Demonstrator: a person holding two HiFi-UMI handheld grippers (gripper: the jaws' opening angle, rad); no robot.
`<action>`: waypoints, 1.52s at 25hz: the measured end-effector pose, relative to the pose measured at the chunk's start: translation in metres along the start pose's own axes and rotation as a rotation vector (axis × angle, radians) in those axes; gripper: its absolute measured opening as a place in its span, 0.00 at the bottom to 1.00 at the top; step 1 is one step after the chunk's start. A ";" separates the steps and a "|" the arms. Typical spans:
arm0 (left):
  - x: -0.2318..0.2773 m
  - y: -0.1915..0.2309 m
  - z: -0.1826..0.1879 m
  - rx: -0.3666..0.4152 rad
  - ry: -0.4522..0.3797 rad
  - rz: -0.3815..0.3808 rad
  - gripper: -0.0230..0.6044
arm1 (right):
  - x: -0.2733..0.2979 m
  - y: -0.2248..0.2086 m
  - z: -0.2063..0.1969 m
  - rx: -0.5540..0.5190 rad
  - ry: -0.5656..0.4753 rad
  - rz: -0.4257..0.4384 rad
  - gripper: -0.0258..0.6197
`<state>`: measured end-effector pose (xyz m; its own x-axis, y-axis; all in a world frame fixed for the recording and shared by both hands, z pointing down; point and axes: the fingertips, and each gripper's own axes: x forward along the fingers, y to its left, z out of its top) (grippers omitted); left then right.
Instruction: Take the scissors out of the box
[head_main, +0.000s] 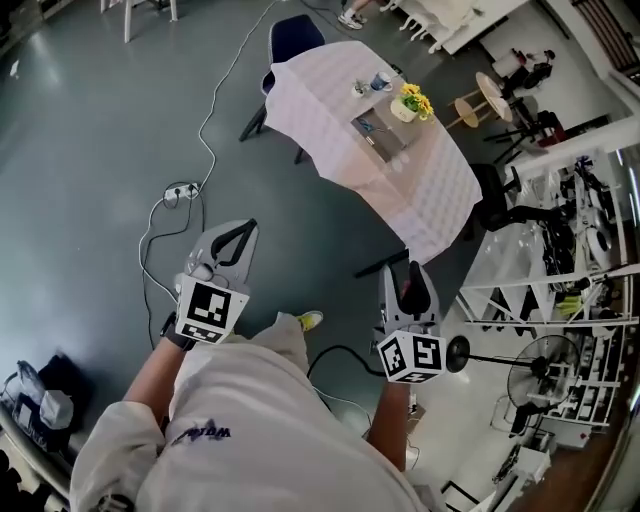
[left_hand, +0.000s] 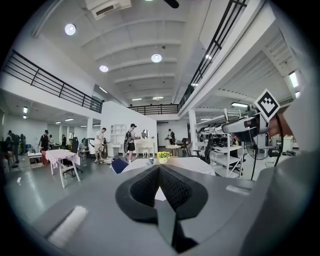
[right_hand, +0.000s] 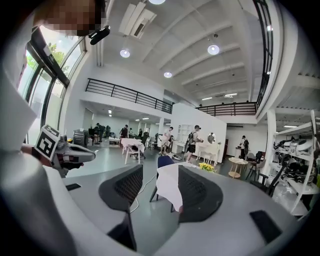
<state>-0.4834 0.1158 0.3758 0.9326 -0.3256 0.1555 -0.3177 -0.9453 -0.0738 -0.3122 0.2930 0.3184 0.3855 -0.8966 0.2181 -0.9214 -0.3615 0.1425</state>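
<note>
In the head view the person stands well apart from the cloth-covered table (head_main: 330, 110), both grippers held out over bare floor; the box (head_main: 385, 135) sits on the table near the yellow flowers (head_main: 412, 100), and any scissors inside are too small to tell. The left gripper view shows the left gripper (left_hand: 159, 167) clenched, its pads meeting on nothing. The right gripper view shows the right gripper (right_hand: 160, 174) released, jaws apart and empty, pointed at the table. This looks like the approach step, with nothing grasped yet. The next move probably calls for walking up to the table and lowering open jaws into the box.
</note>
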 end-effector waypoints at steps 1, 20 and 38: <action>-0.001 0.003 -0.003 -0.010 0.004 0.010 0.04 | 0.001 0.002 -0.003 -0.013 0.014 0.008 0.40; 0.022 0.005 -0.019 -0.088 0.028 0.059 0.04 | 0.006 -0.006 -0.034 -0.059 0.153 0.037 0.59; 0.140 -0.052 0.008 -0.014 0.107 0.060 0.04 | 0.067 -0.130 -0.050 -0.011 0.149 0.094 0.59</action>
<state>-0.3349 0.1197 0.3936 0.8886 -0.3809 0.2557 -0.3752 -0.9241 -0.0725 -0.1642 0.2925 0.3632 0.3014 -0.8783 0.3712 -0.9535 -0.2743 0.1252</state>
